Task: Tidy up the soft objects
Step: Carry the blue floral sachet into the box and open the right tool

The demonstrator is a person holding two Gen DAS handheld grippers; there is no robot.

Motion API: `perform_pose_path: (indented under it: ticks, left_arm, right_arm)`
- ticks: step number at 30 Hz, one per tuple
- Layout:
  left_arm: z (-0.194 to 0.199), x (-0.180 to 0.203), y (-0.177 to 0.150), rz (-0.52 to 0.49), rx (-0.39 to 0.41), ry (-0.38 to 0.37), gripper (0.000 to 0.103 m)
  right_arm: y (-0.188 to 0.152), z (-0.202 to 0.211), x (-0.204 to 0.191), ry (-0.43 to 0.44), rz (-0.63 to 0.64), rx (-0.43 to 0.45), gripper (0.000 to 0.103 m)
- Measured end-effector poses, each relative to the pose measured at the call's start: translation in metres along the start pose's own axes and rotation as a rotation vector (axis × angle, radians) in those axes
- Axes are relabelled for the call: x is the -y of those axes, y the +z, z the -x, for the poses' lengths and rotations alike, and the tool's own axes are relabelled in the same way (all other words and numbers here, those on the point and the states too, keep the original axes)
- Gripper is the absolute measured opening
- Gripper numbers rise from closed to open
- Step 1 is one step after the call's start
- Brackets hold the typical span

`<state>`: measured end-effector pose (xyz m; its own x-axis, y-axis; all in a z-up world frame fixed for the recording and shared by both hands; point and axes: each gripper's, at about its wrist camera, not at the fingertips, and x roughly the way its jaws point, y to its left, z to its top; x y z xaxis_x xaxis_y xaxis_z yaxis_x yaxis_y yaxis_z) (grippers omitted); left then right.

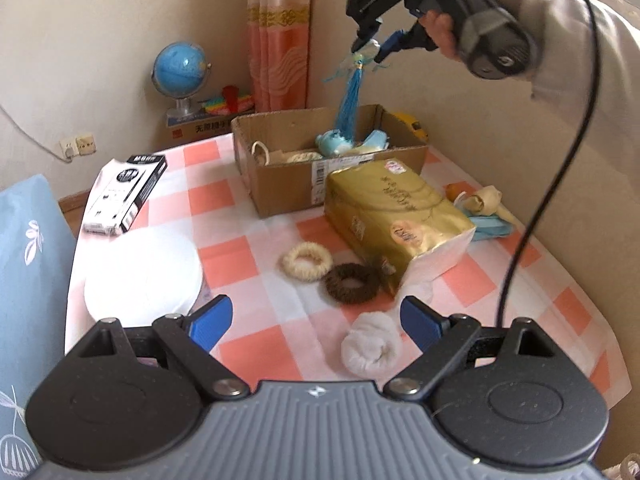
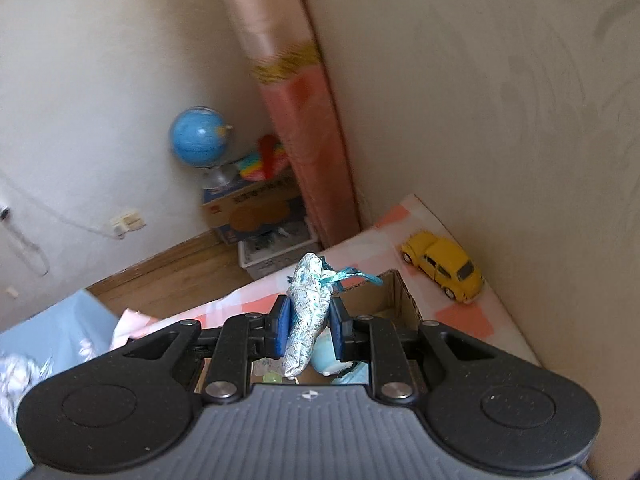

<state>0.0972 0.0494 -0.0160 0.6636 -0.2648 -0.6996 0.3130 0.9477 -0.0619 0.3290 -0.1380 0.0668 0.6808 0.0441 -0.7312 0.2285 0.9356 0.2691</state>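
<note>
Blue globe [image 1: 180,67], yellow toy car [image 2: 443,265], gold packet [image 1: 394,216], perhaps tissues, black-and-white carton [image 1: 124,194].

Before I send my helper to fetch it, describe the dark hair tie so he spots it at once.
On the checked tablecloth, find the gold package in front of the cardboard box. The brown fluffy scrunchie lies against the package's near corner. The ring beside it is the cream scrunchie; the white sock roll has no hole.

Two fluffy ring-shaped hair scrunchies lie on the checked cloth: one cream [image 1: 307,261] and one dark brown [image 1: 353,283]. One rolled white cloth bundle [image 1: 372,348]. One open brown cardboard box [image 1: 280,188]. One gold foil package [image 1: 396,216]. One yellow toy car [image 2: 444,266]. One blue globe [image 1: 180,67]. One black-and-white carton [image 1: 126,192].
</note>
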Motion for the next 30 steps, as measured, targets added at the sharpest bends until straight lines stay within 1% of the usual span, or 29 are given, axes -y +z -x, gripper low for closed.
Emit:
perform_pose_path:
  ticks: [5,7,8,9,11,13,16,20,26,30]
  left_arm:
    - [-0.005,-0.012,-0.005,0.033,-0.016,0.017,0.091]
    - [-0.006,-0.015,-0.007,0.037,-0.021,0.016,0.091]
    - [-0.007,-0.016,-0.008,0.039,-0.024,0.015,0.091]
    - [-0.007,-0.017,-0.008,0.041,-0.027,0.016,0.091]
    - [-0.009,-0.019,-0.008,0.046,-0.031,0.018,0.091]
    - [-0.010,-0.022,-0.008,0.052,-0.034,0.018,0.091]
    - [-0.013,-0.023,-0.007,0.054,-0.034,0.015,0.091]
    - [-0.015,-0.022,-0.004,0.047,-0.028,0.013,0.091]
    - [-0.016,-0.018,-0.003,0.028,-0.021,0.012,0.092]
    - [-0.016,-0.015,-0.005,0.025,-0.020,0.013,0.093]
  right_arm:
    - [-0.013,-0.031,0.010,-0.020,-0.160,-0.082,0.025]
    - [-0.021,-0.043,0.009,-0.022,-0.176,-0.117,0.027]
    - [-0.022,-0.047,0.006,-0.015,-0.162,-0.129,0.032]
    - [-0.025,-0.049,0.004,-0.011,-0.137,-0.139,0.048]
    - [-0.029,-0.047,0.000,-0.025,-0.086,-0.113,0.064]
    - [-0.032,-0.042,0.001,-0.031,-0.028,-0.083,0.065]
    - [-0.030,-0.035,0.007,-0.049,0.035,-0.073,0.069]
    - [-0.035,-0.018,0.021,-0.047,0.106,-0.054,0.086]
    - [-0.059,0.011,0.039,-0.013,0.220,-0.010,0.101]
    - [-0.080,0.029,0.054,-0.002,0.263,0.021,0.103]
